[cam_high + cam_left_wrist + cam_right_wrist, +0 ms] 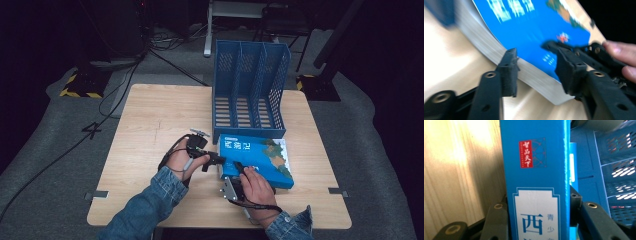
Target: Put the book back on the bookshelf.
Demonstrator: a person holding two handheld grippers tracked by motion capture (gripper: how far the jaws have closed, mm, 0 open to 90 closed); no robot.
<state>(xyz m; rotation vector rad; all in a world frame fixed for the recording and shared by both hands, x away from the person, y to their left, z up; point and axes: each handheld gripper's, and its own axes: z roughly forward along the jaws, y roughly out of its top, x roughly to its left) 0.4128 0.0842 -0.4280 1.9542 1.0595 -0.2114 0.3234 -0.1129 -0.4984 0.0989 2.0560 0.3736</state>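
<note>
A thick blue book point(255, 155) lies on the wooden table point(150, 115), just in front of a blue file rack point(250, 90). My left gripper point(216, 160) is at the book's near left corner. In the left gripper view it point(536, 62) stands open, its jaws straddling the book's point(531, 27) white page edge. My right gripper point(237, 167) comes in at the book's near edge. In the right gripper view it point(539, 202) is shut on the book's point(534, 170) blue spine, which fills the gap between the jaws.
The file rack point(614, 170) has three upright slots and stands at the table's far edge, directly behind the book. Bare wood point(456, 170) stretches to the left of the book. Cables cross the grey floor point(60, 145) beyond the table.
</note>
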